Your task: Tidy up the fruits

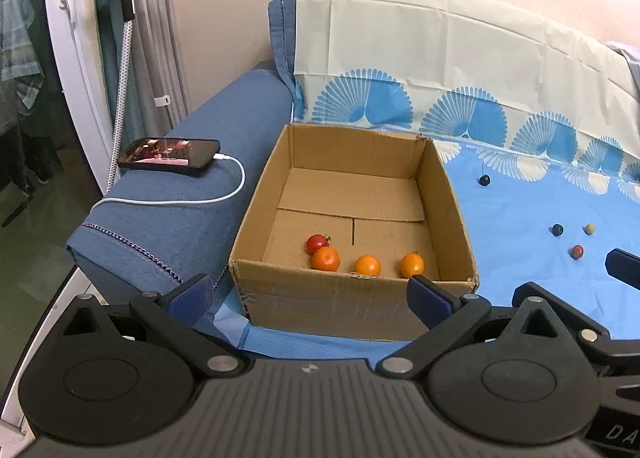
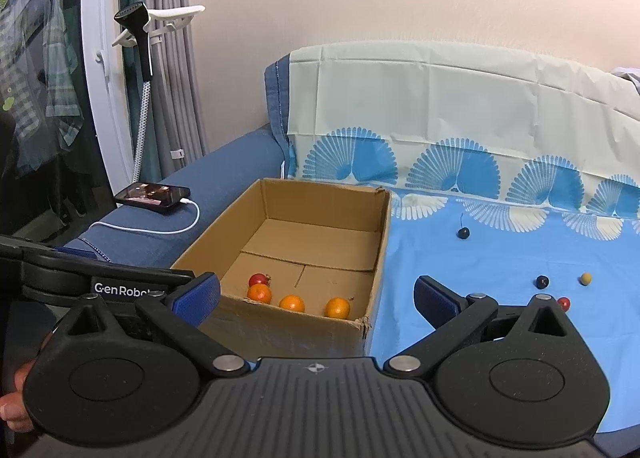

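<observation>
Hovering spread and empty, left gripper (image 1: 310,292) before cardboard box (image 1: 352,300), right gripper (image 2: 316,298) likewise, oranges (image 1: 368,265) inside.

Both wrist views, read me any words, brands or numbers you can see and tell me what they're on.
"GenRobo", cut off by a fingertip: on the left gripper, in the right wrist view.
"DA", cut off at the frame edge: on a black gripper part, in the left wrist view.
Smartphone screen: too blurred to read.
</observation>
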{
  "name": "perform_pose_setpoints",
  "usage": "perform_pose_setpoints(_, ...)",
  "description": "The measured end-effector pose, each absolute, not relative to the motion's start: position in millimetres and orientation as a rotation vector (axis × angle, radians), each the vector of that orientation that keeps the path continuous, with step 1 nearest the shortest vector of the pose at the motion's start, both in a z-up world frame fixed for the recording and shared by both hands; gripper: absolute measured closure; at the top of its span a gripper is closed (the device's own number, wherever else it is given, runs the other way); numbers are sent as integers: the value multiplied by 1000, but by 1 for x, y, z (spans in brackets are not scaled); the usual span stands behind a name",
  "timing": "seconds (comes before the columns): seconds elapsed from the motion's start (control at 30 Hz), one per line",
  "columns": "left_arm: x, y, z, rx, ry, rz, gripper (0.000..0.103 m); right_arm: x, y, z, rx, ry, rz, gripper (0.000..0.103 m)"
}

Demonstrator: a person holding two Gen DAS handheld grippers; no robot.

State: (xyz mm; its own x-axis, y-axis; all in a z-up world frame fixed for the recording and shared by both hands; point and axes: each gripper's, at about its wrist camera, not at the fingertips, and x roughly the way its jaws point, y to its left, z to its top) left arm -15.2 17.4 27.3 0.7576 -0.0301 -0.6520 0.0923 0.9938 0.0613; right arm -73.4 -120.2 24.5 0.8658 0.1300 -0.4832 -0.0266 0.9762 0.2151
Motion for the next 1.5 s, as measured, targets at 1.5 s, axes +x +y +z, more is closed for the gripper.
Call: perform_pose_setpoints(1.5, 43, -79, 24, 192, 778, -169, 0, -54, -232, -17, 339, 493, -174, 1)
